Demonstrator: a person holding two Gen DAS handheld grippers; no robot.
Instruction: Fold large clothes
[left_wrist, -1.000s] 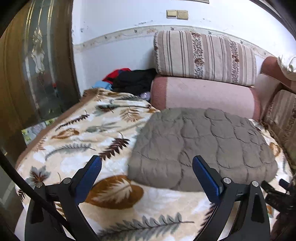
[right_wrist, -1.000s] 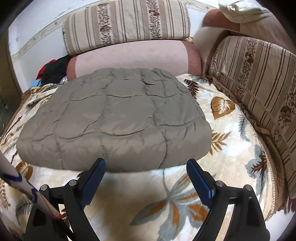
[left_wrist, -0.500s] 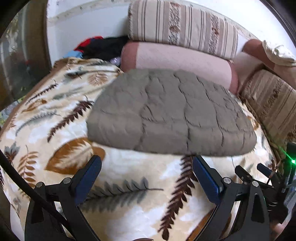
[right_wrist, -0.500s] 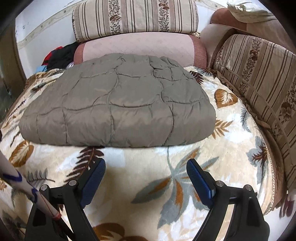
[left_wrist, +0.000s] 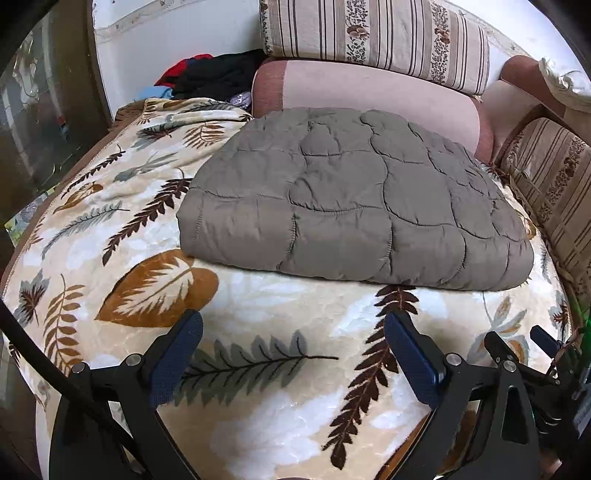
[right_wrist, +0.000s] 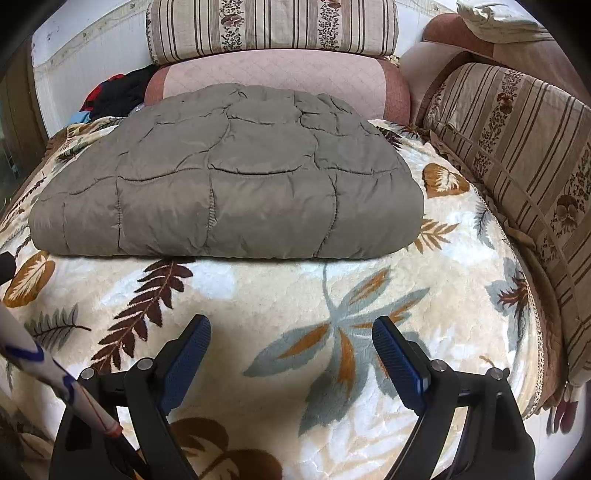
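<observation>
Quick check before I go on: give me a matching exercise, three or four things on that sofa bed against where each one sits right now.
Things:
1. grey quilted garment
2. pink bolster
3. striped cushion
4. dark clothes pile

Places:
A. on top of the pink bolster
B. in the far left corner by the wall
C. folded flat on the leaf-print blanket
D. directly behind the folded garment

Pairs: 1-C, 2-D, 3-A, 4-B

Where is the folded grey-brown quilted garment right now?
The folded grey-brown quilted garment lies on the leaf-patterned blanket, centre of both views, before the pink bolster cushion.
</observation>
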